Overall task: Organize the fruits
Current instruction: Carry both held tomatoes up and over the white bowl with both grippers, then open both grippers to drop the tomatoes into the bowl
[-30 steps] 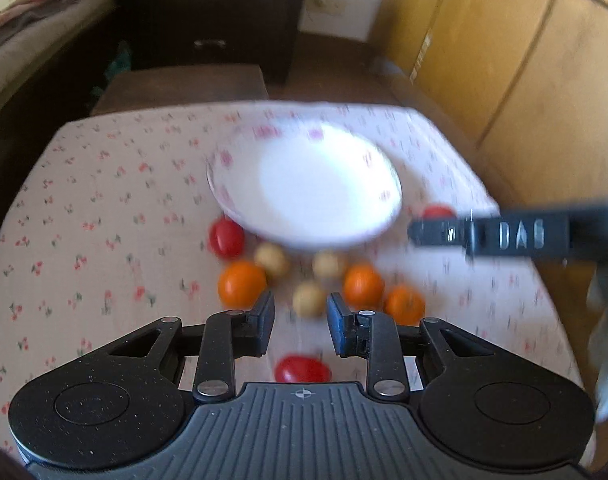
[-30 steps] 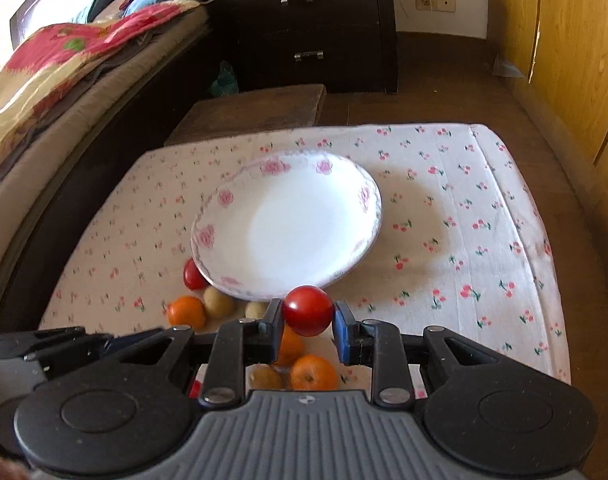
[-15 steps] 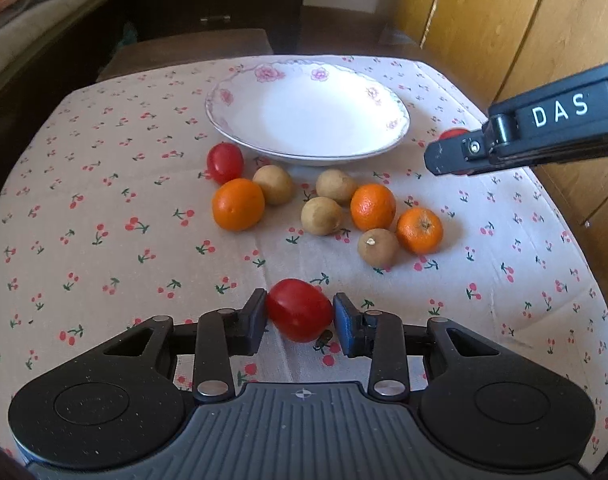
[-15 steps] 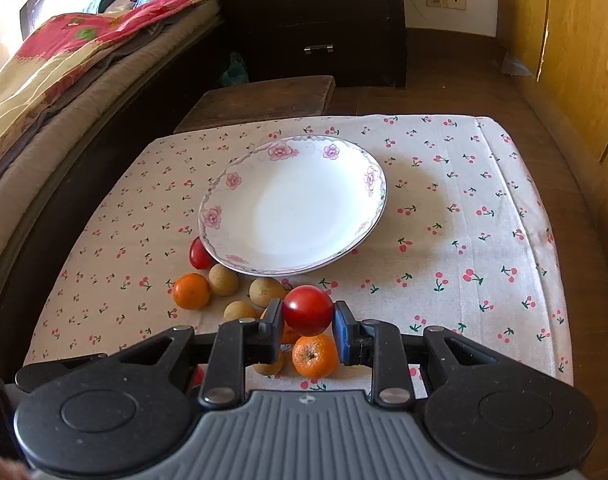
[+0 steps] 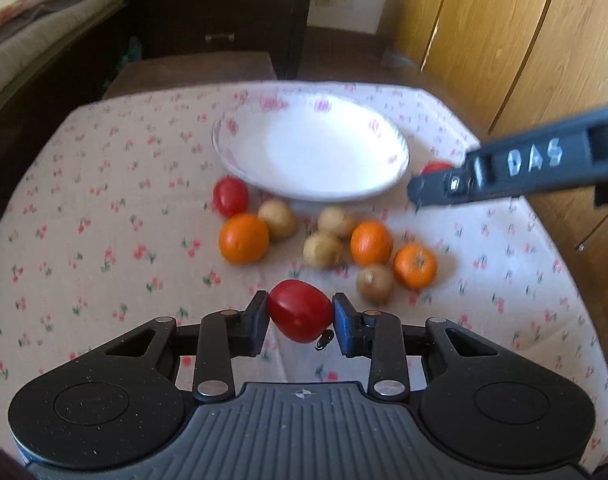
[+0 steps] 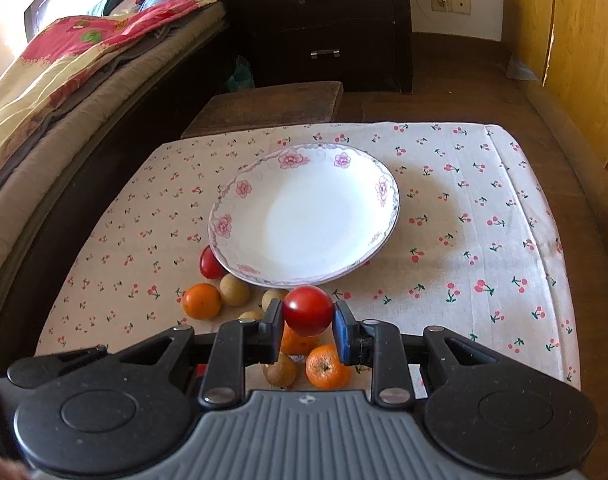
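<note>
My left gripper (image 5: 299,314) is shut on a red tomato (image 5: 299,310) and holds it above the cloth, short of the fruit pile. My right gripper (image 6: 308,314) is shut on another red tomato (image 6: 308,310), just short of the near rim of the white flowered plate (image 6: 239,190). The plate (image 5: 400,148) is empty. Between plate and grippers lie a third tomato (image 5: 230,196), three oranges (image 5: 243,239) and several small brown fruits (image 5: 277,219). The right gripper also shows in the left wrist view (image 5: 428,184), to the right of the plate.
The low table wears a cherry-print cloth (image 6: 484,208). A bed with blankets (image 6: 63,76) runs along the left. A dark dresser (image 6: 324,24) and a wooden stool (image 6: 271,104) stand behind the table. Wooden cabinets (image 5: 524,32) are on the right.
My left gripper has closed on the tomato and lifted it off the cloth, moving forward. My right gripper has carried its tomato a little toward the plate.
</note>
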{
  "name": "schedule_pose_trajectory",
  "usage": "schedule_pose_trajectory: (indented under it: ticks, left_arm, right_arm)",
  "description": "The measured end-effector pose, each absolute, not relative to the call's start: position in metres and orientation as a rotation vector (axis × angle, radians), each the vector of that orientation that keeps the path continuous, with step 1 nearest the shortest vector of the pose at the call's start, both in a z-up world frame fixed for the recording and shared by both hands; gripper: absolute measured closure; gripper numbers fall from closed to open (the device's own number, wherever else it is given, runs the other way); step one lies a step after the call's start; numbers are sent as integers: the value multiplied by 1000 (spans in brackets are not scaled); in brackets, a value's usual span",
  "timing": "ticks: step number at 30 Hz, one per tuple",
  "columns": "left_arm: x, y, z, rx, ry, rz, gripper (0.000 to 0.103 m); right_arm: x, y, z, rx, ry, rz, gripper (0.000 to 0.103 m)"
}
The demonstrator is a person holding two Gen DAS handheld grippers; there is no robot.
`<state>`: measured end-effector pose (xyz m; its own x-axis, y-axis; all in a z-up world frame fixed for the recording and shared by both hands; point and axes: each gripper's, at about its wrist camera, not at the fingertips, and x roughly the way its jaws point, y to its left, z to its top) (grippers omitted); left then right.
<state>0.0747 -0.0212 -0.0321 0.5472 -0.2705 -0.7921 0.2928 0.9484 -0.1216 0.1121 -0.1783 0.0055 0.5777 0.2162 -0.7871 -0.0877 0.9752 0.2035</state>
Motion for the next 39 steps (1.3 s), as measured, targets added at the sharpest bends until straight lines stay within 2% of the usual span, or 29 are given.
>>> schedule_pose_trajectory:
  ticks: [10,18,39]
  left_arm:
    - [127,-25,-7,-30,872,-303,61]
    - [162,-30,-16,-46,894,-286,61]
    - [176,-29,-25,-72,913,-265,60]
  right_arm:
    - [149,-179,0,172,949,174,75]
    - [177,-179,-11,182,973,164,75]
    - [187,-184,-15,219,974,153,73]
